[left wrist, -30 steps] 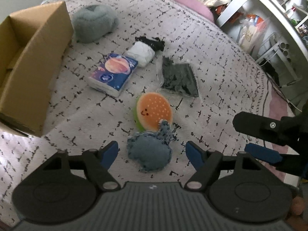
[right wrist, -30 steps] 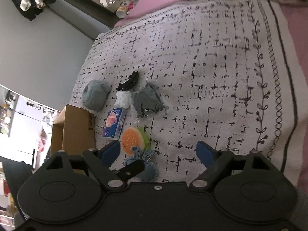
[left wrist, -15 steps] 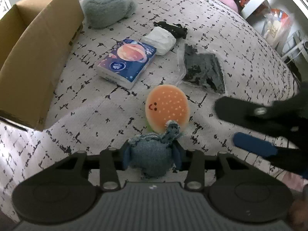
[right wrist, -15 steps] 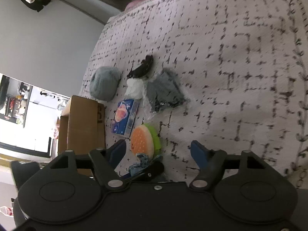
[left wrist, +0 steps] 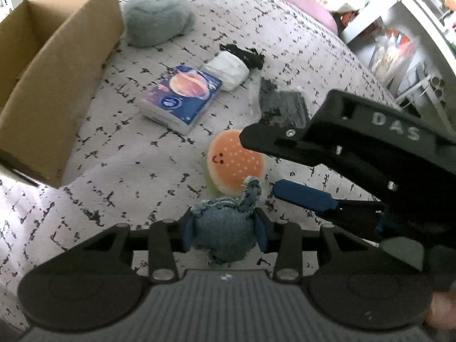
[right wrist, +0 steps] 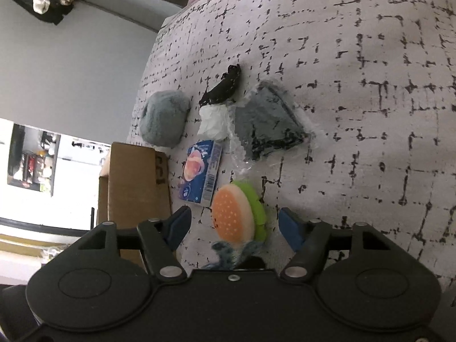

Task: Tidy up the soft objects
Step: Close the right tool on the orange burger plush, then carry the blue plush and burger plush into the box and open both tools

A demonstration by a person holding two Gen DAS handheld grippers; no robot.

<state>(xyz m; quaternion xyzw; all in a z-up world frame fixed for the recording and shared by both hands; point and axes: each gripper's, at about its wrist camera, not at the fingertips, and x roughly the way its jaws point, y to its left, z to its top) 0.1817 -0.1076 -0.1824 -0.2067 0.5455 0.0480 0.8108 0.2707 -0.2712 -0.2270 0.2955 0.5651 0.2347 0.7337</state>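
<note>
Clamping a denim toy (left wrist: 225, 235) between its blue pads, the left gripper (left wrist: 225, 232) holds it just above the bed (left wrist: 85, 199) in the left wrist view. The burger plush (left wrist: 235, 165) touches the toy's frayed tail. The right gripper (left wrist: 273, 168), lettered "DAS", straddles the burger from the right. A cardboard box (left wrist: 57, 79) stands at the bed's left edge.

In the right wrist view, the right gripper (right wrist: 235, 225) is closing, pads apart, with the round orange-and-green burger (right wrist: 236, 219) between them, untouched. A tissue pack (right wrist: 201, 179), print unreadable, lies beside the box (right wrist: 136, 188).
</note>
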